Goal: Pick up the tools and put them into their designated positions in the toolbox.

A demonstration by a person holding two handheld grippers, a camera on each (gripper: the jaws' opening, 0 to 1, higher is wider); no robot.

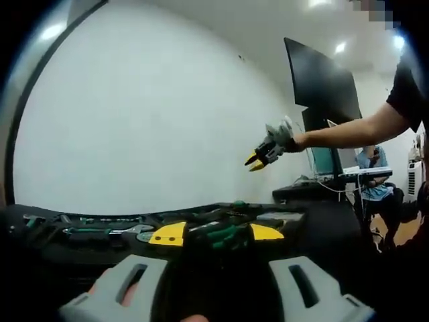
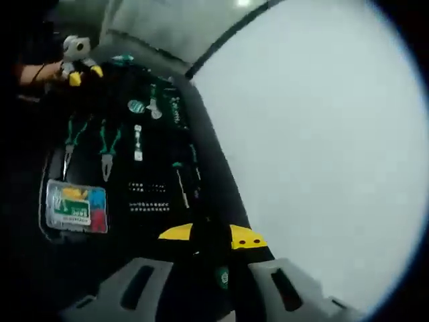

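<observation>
Left gripper (image 1: 213,236): grey slotted jaws, yellow tips (dark between). Right gripper (image 2: 213,243): matching grey and yellow. Person's sleeve (image 1: 407,87): black, short.

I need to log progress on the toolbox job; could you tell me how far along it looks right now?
Mostly done, it seems: pliers, a wrench and a screwdriver already sit in the toolbox slots. In hand: the left gripper holds a green-handled tool, and the right gripper grips a dark tool. Left: seating those two.
</observation>
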